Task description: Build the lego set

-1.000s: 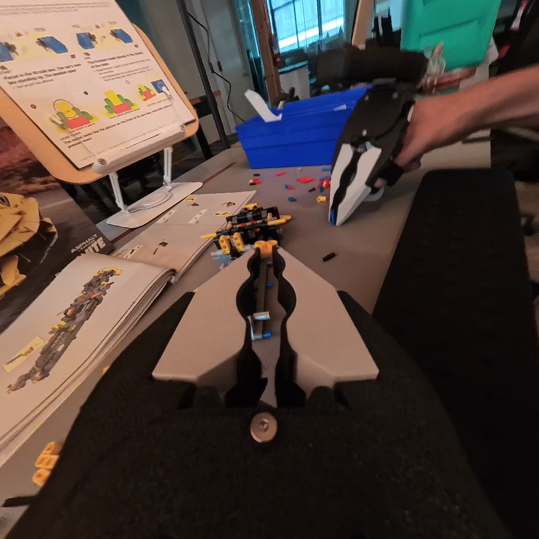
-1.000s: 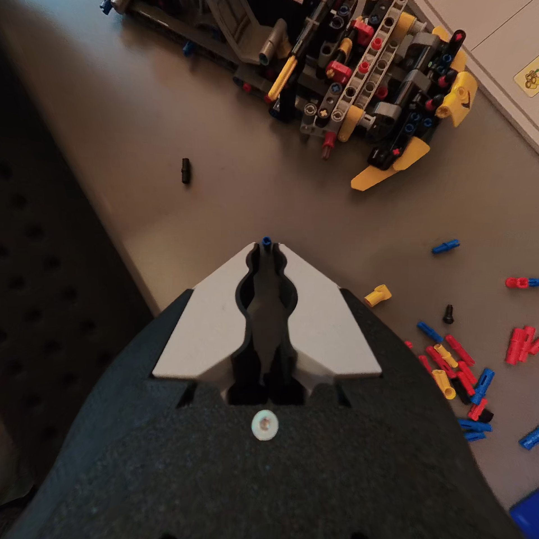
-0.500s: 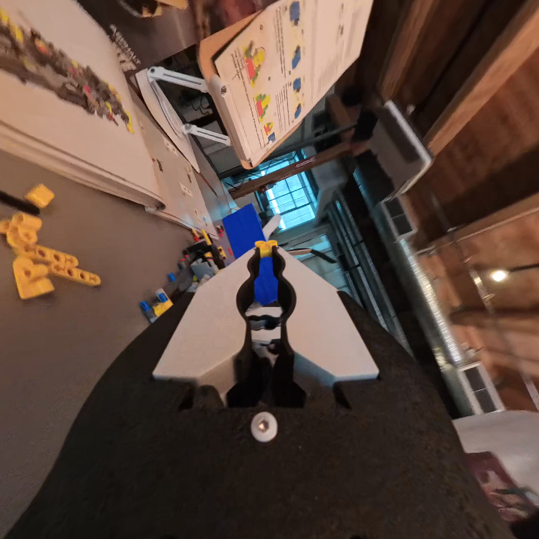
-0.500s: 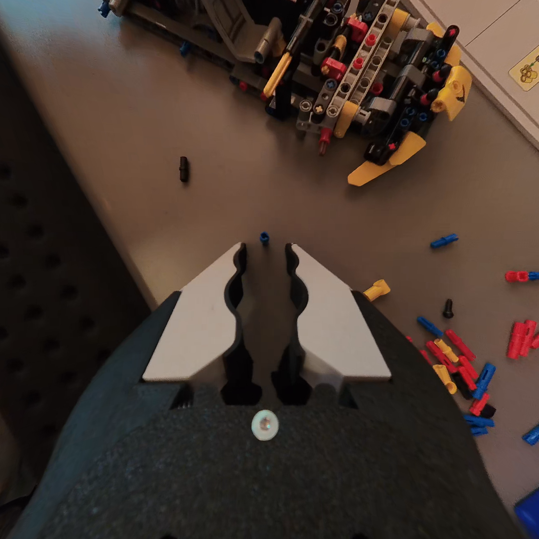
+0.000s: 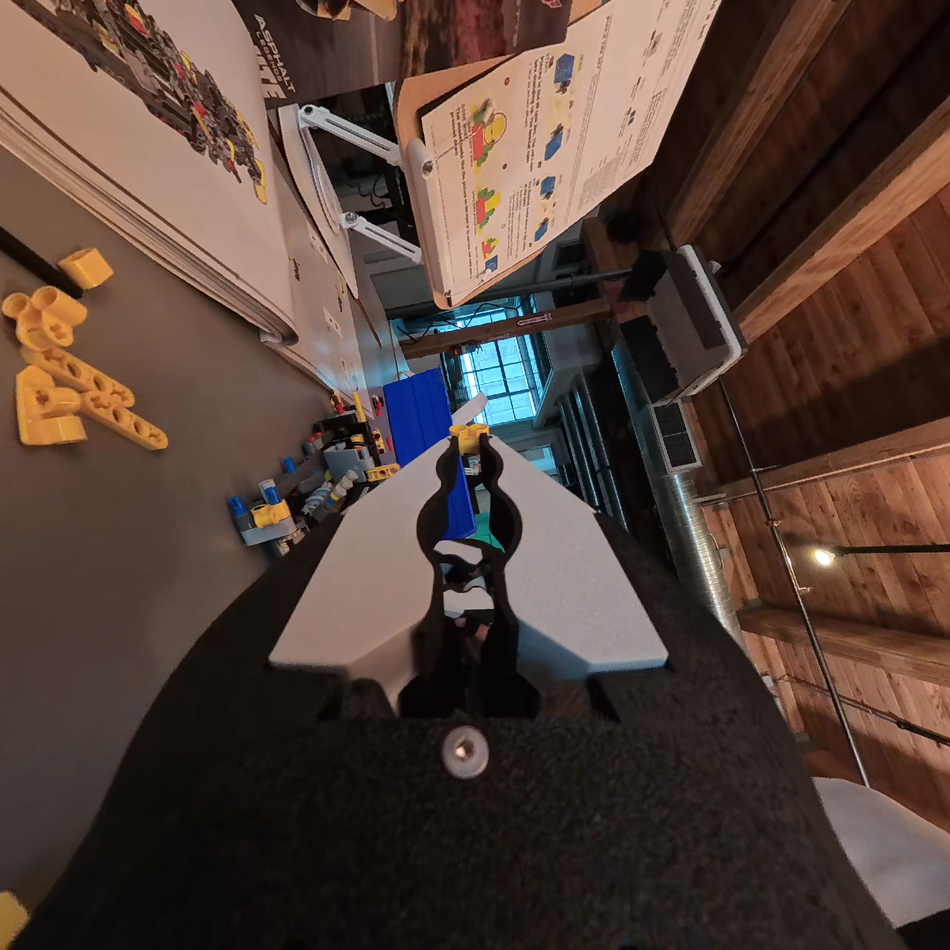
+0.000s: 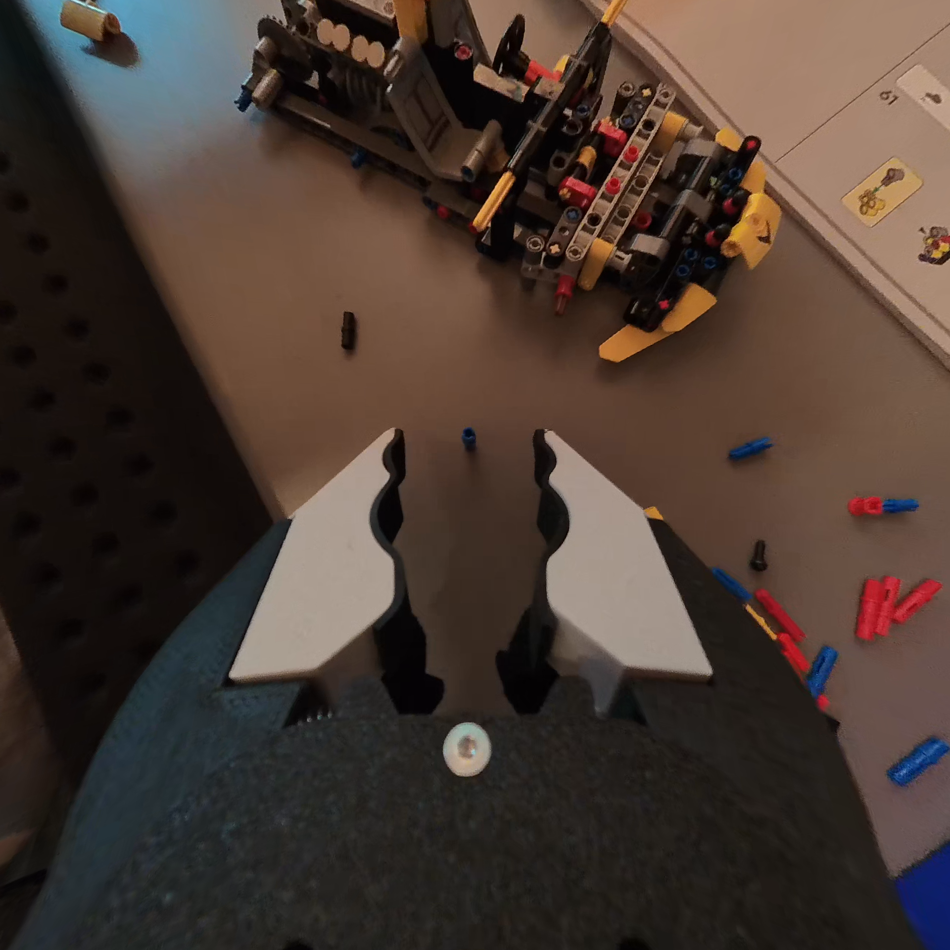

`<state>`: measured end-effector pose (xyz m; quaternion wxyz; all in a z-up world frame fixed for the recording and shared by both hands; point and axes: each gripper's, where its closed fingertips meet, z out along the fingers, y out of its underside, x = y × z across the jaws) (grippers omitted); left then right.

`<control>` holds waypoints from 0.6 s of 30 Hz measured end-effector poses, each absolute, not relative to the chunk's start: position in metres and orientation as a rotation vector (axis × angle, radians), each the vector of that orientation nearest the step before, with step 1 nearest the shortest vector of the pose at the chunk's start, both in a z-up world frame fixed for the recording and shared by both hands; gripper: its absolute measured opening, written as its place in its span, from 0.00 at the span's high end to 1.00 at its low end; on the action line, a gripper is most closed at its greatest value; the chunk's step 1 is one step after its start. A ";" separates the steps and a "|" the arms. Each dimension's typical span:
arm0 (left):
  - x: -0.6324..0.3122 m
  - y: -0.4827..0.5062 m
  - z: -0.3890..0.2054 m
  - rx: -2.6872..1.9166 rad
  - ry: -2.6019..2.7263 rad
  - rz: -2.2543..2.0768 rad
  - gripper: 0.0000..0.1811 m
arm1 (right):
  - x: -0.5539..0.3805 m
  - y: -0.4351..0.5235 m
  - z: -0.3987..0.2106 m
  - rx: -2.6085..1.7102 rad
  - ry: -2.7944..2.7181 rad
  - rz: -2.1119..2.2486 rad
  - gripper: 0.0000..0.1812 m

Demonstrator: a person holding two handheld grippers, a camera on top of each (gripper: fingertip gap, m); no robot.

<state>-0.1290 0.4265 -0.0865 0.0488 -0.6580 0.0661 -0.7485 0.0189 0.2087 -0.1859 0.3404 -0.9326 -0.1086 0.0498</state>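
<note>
My left gripper (image 5: 469,439) is shut on a small yellow connector piece (image 5: 468,436) at its tips; the view is rolled sideways, so the table stands at the left. The partly built black, grey and yellow lego car (image 6: 540,169) lies on the grey table (image 6: 288,267), and its rear end shows in the left wrist view (image 5: 329,473). My right gripper (image 6: 468,437) is open and empty above the table. A small blue pin (image 6: 468,437) stands upright on the table between its fingertips, apart from both.
A black pin (image 6: 348,330) lies left of the car. Loose red, blue and yellow pins (image 6: 884,606) lie at the right. Yellow beams and connectors (image 5: 67,390) lie beside the open instruction book (image 5: 154,128). A sheet on a stand (image 5: 540,128) and a blue bin (image 5: 416,416) stand farther off. The tips of one gripper are about 30 cm away from the tips of the other.
My right gripper let go of the blue pin, opened wide and drew back from the table. My left gripper rolled sideways with the yellow piece still in its tips.
</note>
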 end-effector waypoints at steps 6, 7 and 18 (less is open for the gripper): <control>-0.126 0.419 -0.091 -2.039 0.255 -2.251 0.95 | 0.024 0.199 -0.173 -2.477 -0.266 0.176 0.77; -0.125 0.417 -0.092 -2.041 0.275 -2.234 0.95 | 0.026 0.196 -0.171 -2.499 -0.266 0.182 0.80; -0.123 0.405 -0.094 -2.043 0.368 -2.179 0.95 | 0.022 0.203 -0.184 -2.646 -0.432 0.029 0.87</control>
